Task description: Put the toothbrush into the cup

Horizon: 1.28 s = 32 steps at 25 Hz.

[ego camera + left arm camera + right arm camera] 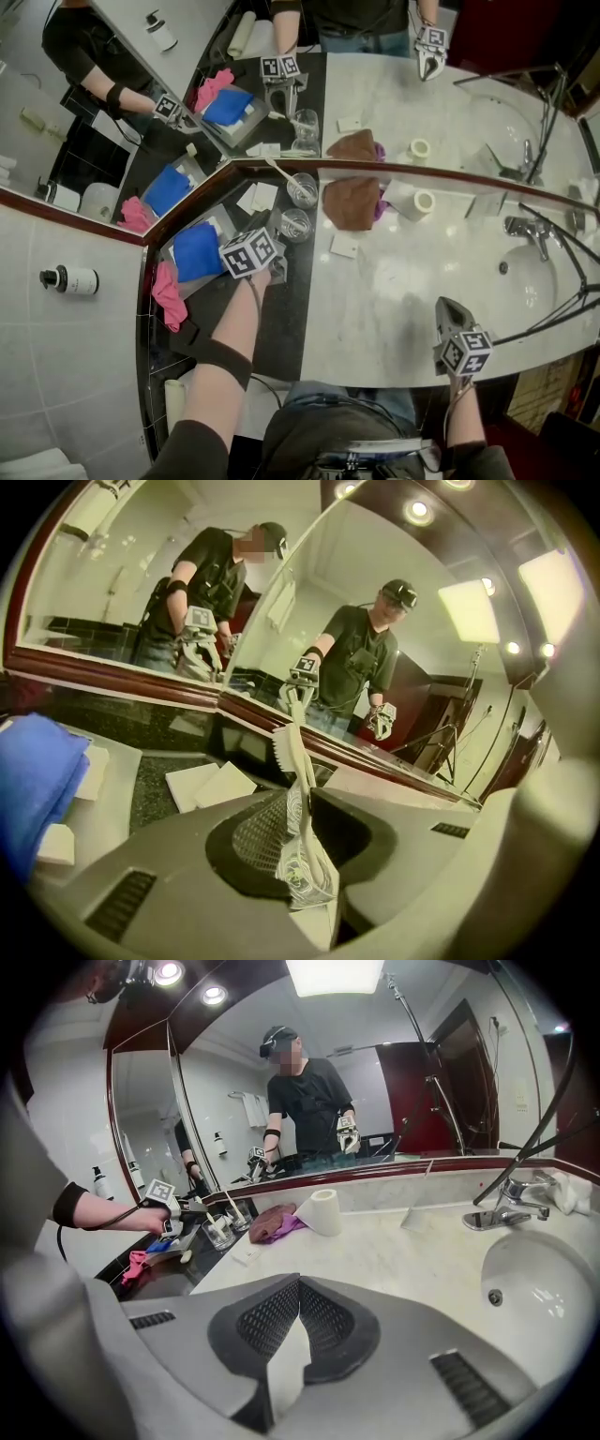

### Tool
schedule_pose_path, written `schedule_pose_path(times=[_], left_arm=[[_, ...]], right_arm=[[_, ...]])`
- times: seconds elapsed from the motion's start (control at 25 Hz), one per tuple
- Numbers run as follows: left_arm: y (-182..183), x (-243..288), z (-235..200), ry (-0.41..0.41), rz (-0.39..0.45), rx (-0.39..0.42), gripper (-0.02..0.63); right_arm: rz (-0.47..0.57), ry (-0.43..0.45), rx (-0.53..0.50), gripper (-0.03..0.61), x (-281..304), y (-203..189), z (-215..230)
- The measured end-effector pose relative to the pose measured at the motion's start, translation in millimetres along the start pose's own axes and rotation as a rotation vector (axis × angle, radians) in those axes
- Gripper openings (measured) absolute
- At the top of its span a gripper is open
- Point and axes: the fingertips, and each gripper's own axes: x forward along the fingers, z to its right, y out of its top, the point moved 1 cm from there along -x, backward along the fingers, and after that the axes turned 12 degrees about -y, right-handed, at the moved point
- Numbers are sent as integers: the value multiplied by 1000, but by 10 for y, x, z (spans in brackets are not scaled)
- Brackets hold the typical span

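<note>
In the left gripper view a white toothbrush (292,761) in a clear wrapper stands upright between the pads of my left gripper (305,846), bristles to the left; the jaws are shut on its handle. The head view shows that gripper (272,268) on the dark counter, just left of an empty glass cup (294,225). A second glass cup (302,190) behind it holds another toothbrush (277,171). My right gripper (449,309) hangs shut and empty over the marble counter's front edge, far from the cups; its pads (323,1321) meet with nothing between them.
A blue cloth (195,251) on a white tray and a pink cloth (169,292) lie left of my left gripper. A brown towel (349,202), a paper roll (413,202), white packets (259,197), the tap (527,231) and the basin (548,281) are along the counter. The mirror stands behind.
</note>
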Motion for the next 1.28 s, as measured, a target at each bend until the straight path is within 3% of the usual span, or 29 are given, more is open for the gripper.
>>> schedule_pose_path(times=[0.12,0.44,0.6,0.72,0.96,1.16,1.28], left_arm=[[19,23,93,-18,-11,36,26],[299,-196,258,-3,17,140,21],[521,-403,530,1,11,286,21],[534,-544,914,-21,-31,451,21],[58,-643,1770,-111,-243,814,21],[-825,-521,2149,-210,-493,956,21],[-1370,-457,2243,-262,-657,1089,21]], right_arm=[[2,-7,2,25,-25,-23,10],[27,12,12,25,-63,0,-29],[45,28,17,25,-97,43,-39],[58,39,23,25,-129,66,-16],[75,74,32,25,-157,125,32],[84,80,40,25,-197,113,123],[80,80,45,25,-239,58,173]])
